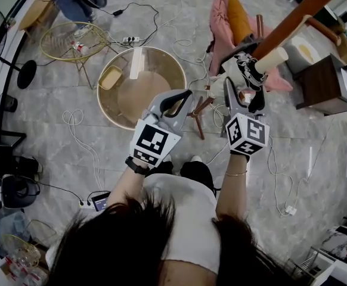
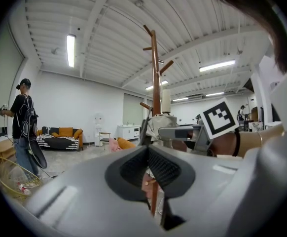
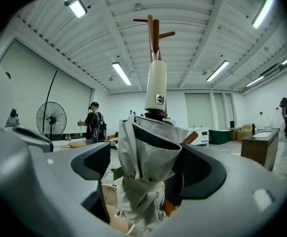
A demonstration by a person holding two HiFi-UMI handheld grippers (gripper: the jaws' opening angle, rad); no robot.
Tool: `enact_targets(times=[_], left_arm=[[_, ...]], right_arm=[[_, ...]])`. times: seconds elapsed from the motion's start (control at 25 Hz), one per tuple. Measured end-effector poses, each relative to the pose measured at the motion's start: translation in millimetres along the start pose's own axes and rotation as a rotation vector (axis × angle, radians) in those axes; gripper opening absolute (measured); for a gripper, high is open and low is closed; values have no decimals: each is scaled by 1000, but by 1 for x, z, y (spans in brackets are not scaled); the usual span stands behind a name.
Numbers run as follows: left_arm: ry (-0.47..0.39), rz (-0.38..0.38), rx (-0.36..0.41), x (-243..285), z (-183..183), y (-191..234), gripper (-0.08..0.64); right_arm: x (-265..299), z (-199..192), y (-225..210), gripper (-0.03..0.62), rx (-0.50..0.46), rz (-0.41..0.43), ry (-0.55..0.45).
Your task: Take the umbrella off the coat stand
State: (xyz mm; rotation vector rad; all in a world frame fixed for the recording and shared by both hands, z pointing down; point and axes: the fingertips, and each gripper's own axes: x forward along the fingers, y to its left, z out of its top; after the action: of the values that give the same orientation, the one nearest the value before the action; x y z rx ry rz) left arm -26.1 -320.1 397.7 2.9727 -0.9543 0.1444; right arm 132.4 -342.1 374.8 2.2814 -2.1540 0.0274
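Observation:
The folded grey umbrella (image 3: 143,172) hangs upright against the brown wooden coat stand (image 3: 153,33), with its cream handle (image 3: 156,85) pointing up. My right gripper (image 3: 148,167) is open, and the bundled canopy stands between its two dark pads; the left pad is clearly apart from the cloth. In the head view the right gripper (image 1: 243,91) reaches to the umbrella (image 1: 249,70) just below the cream handle (image 1: 272,59) on the stand's pole (image 1: 293,19). My left gripper (image 1: 182,100) is shut and holds nothing, a little to the left of the stand (image 2: 155,73).
A round glass table (image 1: 141,88) and a wire-frame table (image 1: 72,40) stand on the floor ahead left. A pink chair (image 1: 233,22) and a dark cabinet (image 1: 325,85) flank the stand. Cables (image 1: 78,130) trail over the floor. A person (image 2: 25,122) stands far left.

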Motion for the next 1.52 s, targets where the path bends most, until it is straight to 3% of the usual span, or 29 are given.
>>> enact_targets(times=[0.8,1.04,1.52], left_arm=[[42,80,-33,-18,-25,33,58],[50,93,-41,-24,-29,39,58],[47,104,-28,-32,-27,48,58]], right_arm=[[48,-9,-4,412,-20,-19,51],[45,-7,-4,341,-18,-27,48],[47,-7,-3,337,-9,-40,40]])
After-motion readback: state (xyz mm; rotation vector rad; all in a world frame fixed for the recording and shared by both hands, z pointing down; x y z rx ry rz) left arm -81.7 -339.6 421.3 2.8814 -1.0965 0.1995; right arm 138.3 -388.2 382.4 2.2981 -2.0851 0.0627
